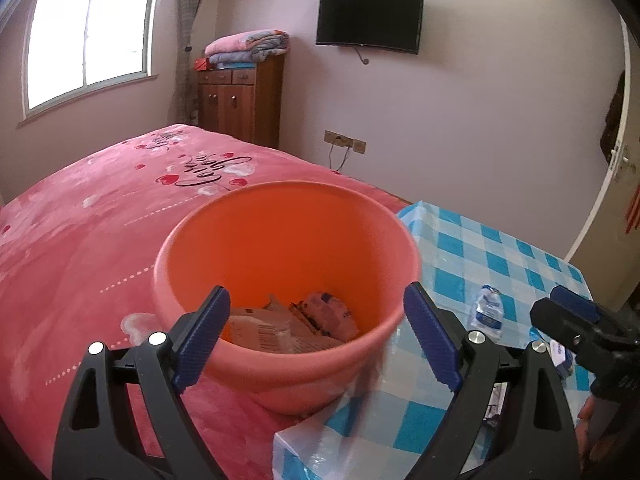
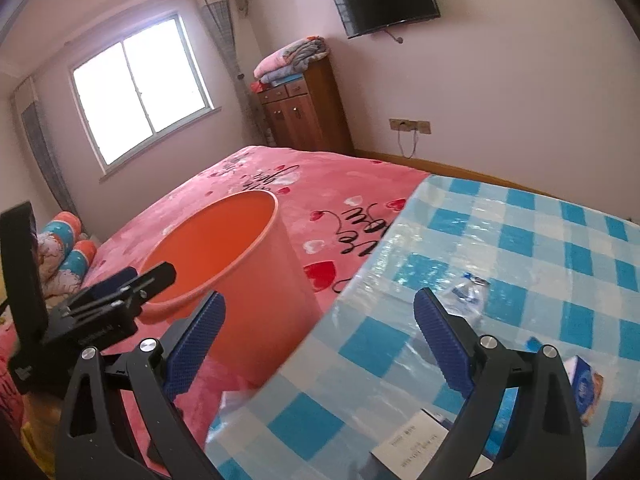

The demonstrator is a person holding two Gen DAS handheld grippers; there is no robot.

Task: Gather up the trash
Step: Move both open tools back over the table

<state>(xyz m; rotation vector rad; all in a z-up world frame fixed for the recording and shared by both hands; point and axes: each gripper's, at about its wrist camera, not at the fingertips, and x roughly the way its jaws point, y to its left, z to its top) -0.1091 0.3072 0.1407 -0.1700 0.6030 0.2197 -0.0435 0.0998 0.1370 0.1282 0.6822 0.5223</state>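
An orange bucket (image 1: 288, 264) stands on the pink bed beside the table edge, with crumpled wrappers and paper (image 1: 296, 326) in its bottom. My left gripper (image 1: 318, 336) is open just in front of the bucket's near rim, and its pads do not press on it. A crushed clear plastic bottle (image 2: 468, 296) lies on the blue checked tablecloth (image 2: 520, 240). My right gripper (image 2: 322, 340) is open over the table's near left corner, short of the bottle, with nothing between its fingers. The bucket (image 2: 224, 256) shows to its left.
A blue and white packet (image 2: 584, 384) and a white printed box (image 2: 408, 444) lie on the table near the right gripper. The pink bedspread (image 1: 100, 208) stretches to the left. A wooden cabinet (image 1: 240, 104) and a wall television (image 1: 370, 20) stand at the far wall.
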